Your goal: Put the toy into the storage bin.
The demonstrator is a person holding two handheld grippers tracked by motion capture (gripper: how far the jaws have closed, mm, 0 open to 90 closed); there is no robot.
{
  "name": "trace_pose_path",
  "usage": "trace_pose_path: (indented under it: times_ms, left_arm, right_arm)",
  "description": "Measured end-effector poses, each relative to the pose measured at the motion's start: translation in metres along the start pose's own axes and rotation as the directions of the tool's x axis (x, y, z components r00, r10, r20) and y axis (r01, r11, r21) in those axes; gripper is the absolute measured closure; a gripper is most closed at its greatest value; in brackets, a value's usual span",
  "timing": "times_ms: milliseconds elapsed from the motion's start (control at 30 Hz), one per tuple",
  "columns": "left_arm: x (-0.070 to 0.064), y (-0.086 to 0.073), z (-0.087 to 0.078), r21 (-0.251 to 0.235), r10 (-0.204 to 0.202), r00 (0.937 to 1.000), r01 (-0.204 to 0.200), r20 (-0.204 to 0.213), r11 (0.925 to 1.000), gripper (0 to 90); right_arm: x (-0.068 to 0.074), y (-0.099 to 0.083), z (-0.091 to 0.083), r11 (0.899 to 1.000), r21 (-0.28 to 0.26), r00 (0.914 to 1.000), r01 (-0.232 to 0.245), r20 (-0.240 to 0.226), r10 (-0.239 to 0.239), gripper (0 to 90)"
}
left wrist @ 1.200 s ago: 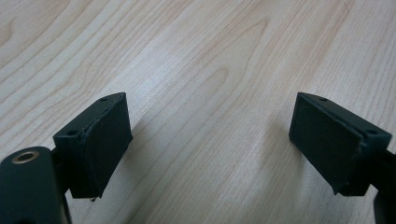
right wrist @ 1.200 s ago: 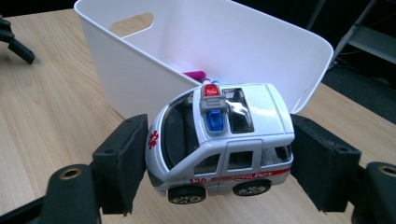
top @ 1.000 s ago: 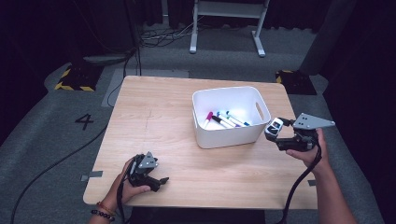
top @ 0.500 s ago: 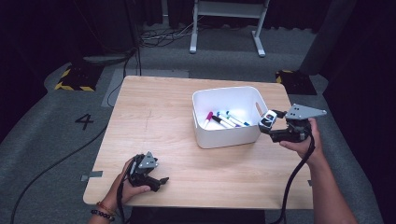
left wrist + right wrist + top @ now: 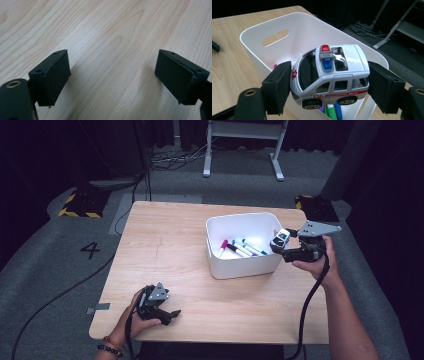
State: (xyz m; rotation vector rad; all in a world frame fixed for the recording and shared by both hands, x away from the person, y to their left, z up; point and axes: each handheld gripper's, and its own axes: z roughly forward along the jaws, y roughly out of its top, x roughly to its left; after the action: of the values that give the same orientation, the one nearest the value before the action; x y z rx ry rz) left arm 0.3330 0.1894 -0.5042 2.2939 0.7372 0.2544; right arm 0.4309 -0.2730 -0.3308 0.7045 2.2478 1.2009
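Observation:
A white toy ambulance [image 5: 329, 75] with a red stripe and a red and blue roof light hangs sideways between the jaws of my right gripper [image 5: 329, 83], which is shut on it. From above, the ambulance [image 5: 280, 239] and right gripper [image 5: 278, 243] sit just over the right rim of the white bin [image 5: 245, 267]. Several coloured markers [image 5: 240, 248] lie in the bin's bottom. My left gripper [image 5: 170, 314] rests on the wooden table [image 5: 165, 235] near its front left edge. That left gripper [image 5: 112, 75] is open, with bare wood between its pads.
The bin [image 5: 249, 32] has a slot handle in its far wall and markers [image 5: 334, 111] below the car. Bare tabletop lies left of the bin and between the two hands. Off the table are grey floor, cables and a white stand's legs [image 5: 240, 150].
My right gripper has carried the ambulance leftward and slightly up, from beside the bin to over its right rim. The left gripper has stayed put.

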Motion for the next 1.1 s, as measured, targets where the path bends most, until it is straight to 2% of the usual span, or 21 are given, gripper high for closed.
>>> trace_pose_path:
  times_ms: [133, 533, 833, 867, 933, 967, 1000, 1100]
  left_arm:
    - [0.0, 0.0, 0.0, 0.001, -0.001, 1.0, 0.001, -0.001, 1.0, 13.1]
    - [0.0, 0.0, 0.0, 0.0, 0.0, 1.0, 0.0, 0.0, 1.0, 13.1]
    - [0.0, 0.0, 0.0, 0.001, -0.001, 1.0, 0.001, 0.0, 1.0, 13.1]
    - [0.0, 0.0, 0.0, 0.0, 0.0, 1.0, 0.0, 0.0, 1.0, 13.1]
    - [0.0, 0.0, 0.0, 0.0, 0.0, 1.0, 0.0, 0.0, 1.0, 13.1]
    - [0.0, 0.0, 0.0, 0.0, 0.0, 1.0, 0.0, 0.0, 1.0, 13.1]
    - [0.0, 0.0, 0.0, 0.0, 0.0, 1.0, 0.0, 0.0, 1.0, 13.1]
    - [0.0, 0.0, 0.0, 0.0, 0.0, 1.0, 0.0, 0.0, 1.0, 13.1]
  right_arm:
    - [-0.002, 0.005, 0.004, 1.0, 0.001, 1.0, -0.005, 0.001, 0.005, 25.4]
    - [-0.011, 0.015, 0.03, 0.998, 0.061, 0.9995, -0.029, -0.009, 0.03, 25.4]
    - [-0.016, 0.02, 0.049, 0.991, 0.135, 0.9997, 0.011, -0.025, -0.008, 25.4]
    - [-0.019, 0.02, 0.057, 0.984, 0.172, 0.9984, 0.041, -0.045, -0.034, 25.4]
    - [-0.02, 0.019, 0.059, 0.982, 0.185, 0.9984, 0.04, -0.046, -0.032, 25.4]
    - [-0.022, 0.018, 0.065, 0.976, 0.214, 0.998, 0.045, -0.054, -0.034, 25.4]
    - [-0.024, 0.016, 0.068, 0.972, 0.224, 0.9968, 0.063, -0.061, -0.051, 25.4]
    - [-0.027, 0.013, 0.073, 0.962, 0.261, 0.9957, 0.076, -0.072, -0.059, 25.4]
